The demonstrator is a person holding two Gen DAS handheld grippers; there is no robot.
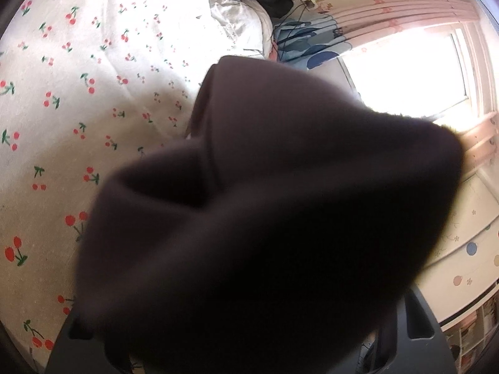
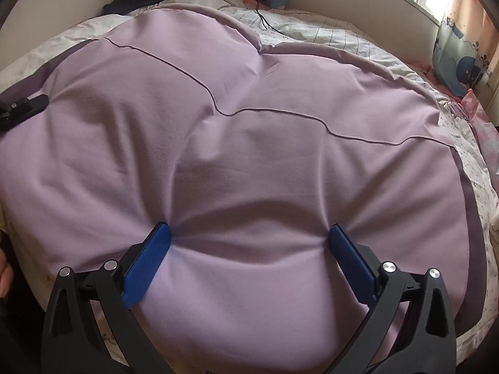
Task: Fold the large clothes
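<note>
lilac garment [image 2: 249, 155] under right gripper [image 2: 249, 237], tilted down, jaws apart; left jaws hidden by cloth.

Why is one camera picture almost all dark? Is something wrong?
Nothing is broken. A fold of the purple garment is bunched right against the left gripper's camera, blocking its view. In the right wrist view it lies spread, slightly wrinkled, on the bed.
</note>
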